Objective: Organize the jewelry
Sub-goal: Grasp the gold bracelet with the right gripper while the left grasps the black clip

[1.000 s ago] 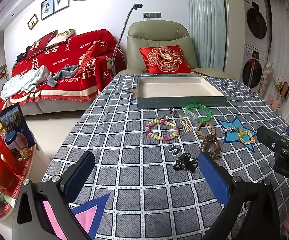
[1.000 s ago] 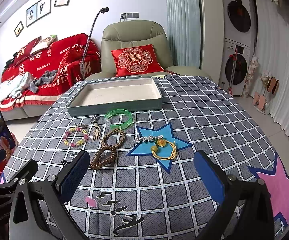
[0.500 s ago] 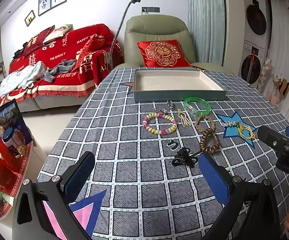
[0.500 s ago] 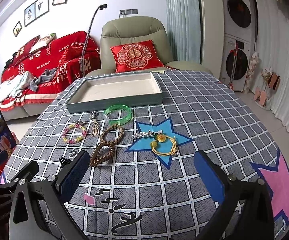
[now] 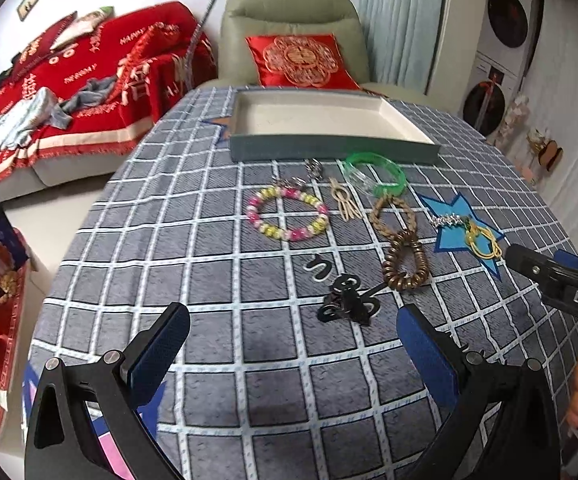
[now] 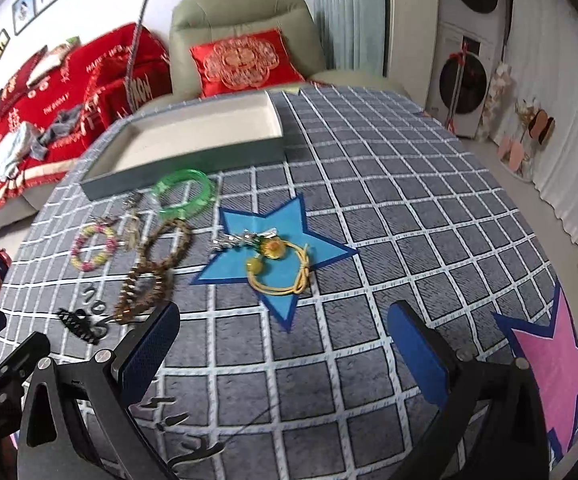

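Note:
A grey tray (image 5: 329, 147) (image 6: 193, 168) with a white empty inside stands at the back of the table. In front of it lie a green bangle (image 5: 375, 170) (image 6: 183, 192), a pink and yellow bead bracelet (image 5: 287, 212) (image 6: 92, 247), a brown braided loop joined to a bronze coil tie (image 5: 403, 260) (image 6: 145, 284), a black hair claw (image 5: 347, 306) (image 6: 79, 326), and a yellow hair tie (image 5: 483, 242) (image 6: 279, 270) on a blue star. My left gripper (image 5: 293, 348) is open above the cloth just before the claw. My right gripper (image 6: 285, 352) is open before the yellow tie.
The round table wears a grey checked cloth (image 6: 389, 208) with blue and pink stars. A green armchair with a red cushion (image 5: 297, 56) stands behind it. A red-covered sofa (image 5: 69, 80) is at the left, stacked washing machines (image 6: 465, 60) at the right.
Both grippers have moved forward and lower toward the jewelry, which now looks larger and closer. The jewelry itself has not moved. Both grippers stay open.

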`<state>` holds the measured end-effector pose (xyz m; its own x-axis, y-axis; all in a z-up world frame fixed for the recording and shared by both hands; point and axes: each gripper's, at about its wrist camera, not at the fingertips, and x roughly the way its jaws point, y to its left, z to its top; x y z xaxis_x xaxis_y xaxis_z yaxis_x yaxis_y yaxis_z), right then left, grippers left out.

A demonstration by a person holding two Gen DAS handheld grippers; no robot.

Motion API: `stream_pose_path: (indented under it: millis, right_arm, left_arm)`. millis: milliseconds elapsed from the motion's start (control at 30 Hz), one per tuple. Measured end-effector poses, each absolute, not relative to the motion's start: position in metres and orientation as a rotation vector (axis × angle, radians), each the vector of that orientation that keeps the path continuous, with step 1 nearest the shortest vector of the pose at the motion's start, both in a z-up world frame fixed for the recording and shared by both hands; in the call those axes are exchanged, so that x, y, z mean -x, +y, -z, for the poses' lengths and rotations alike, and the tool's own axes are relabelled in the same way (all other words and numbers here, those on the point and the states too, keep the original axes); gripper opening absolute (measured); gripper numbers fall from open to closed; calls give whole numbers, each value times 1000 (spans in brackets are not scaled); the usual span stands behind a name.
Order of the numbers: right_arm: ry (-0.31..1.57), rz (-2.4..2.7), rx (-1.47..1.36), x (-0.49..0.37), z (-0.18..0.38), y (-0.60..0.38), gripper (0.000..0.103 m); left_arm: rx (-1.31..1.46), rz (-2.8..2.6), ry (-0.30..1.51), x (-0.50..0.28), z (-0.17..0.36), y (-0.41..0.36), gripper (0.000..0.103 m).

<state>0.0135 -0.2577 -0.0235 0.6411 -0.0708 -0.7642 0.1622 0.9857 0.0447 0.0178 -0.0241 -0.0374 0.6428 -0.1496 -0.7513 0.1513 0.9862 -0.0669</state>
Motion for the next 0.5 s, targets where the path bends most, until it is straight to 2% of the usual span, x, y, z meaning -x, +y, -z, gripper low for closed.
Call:
stream_pose_path:
  millis: [433,500]
  right_arm:
    - [997,136,-92,-65,57,-261,103]
    - [1003,136,-86,-73,60,-260,98]
  left_arm:
    - [-25,211,921,-44,53,-48,102]
    - [-23,213,946,-48,57,-49,102]
